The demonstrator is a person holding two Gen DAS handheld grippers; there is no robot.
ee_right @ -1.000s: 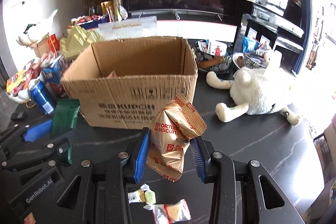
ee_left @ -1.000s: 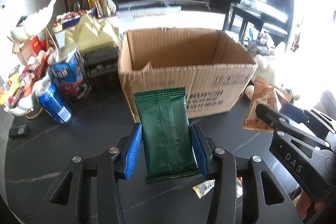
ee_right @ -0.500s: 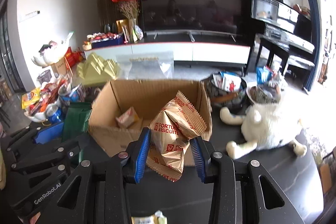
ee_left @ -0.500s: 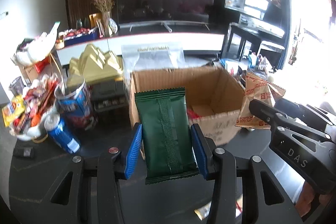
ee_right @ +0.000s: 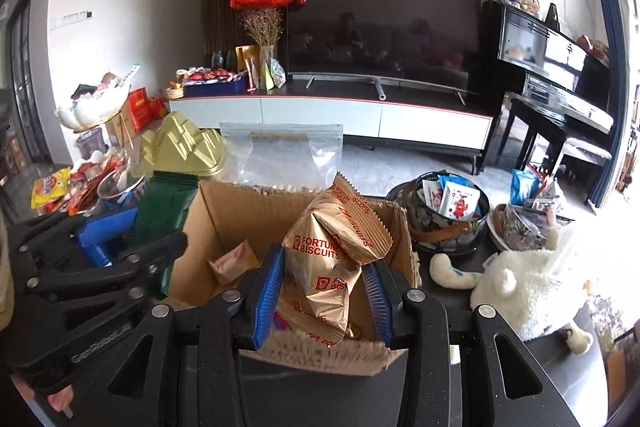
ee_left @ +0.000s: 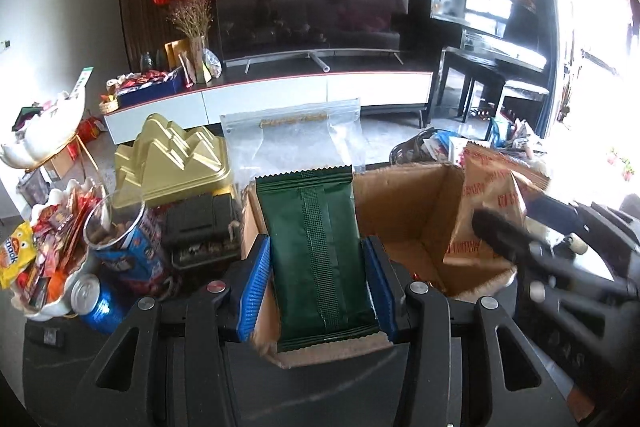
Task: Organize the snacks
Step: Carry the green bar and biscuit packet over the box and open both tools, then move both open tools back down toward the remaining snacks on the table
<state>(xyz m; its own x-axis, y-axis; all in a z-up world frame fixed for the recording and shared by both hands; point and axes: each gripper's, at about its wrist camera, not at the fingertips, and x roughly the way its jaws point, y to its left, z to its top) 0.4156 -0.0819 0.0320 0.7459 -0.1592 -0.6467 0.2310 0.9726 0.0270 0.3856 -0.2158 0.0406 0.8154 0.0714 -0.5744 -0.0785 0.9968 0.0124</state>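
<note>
Corrugated cardboard box (ee_right: 304,223), open-topped, frayed near rim. Left gripper (ee_left: 318,287) clamps a flat, matte green packet (ee_left: 316,251) with serrated ends, upright over the box. Right gripper (ee_right: 324,297) pinches a crinkled gold foil biscuit bag (ee_right: 324,259) above the box interior.

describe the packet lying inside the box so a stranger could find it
Find the open cardboard box in front of the TV stand. On its floor, left of the fortune biscuits bag, lies a small cream packet with pink print, the only loose one inside.
</note>
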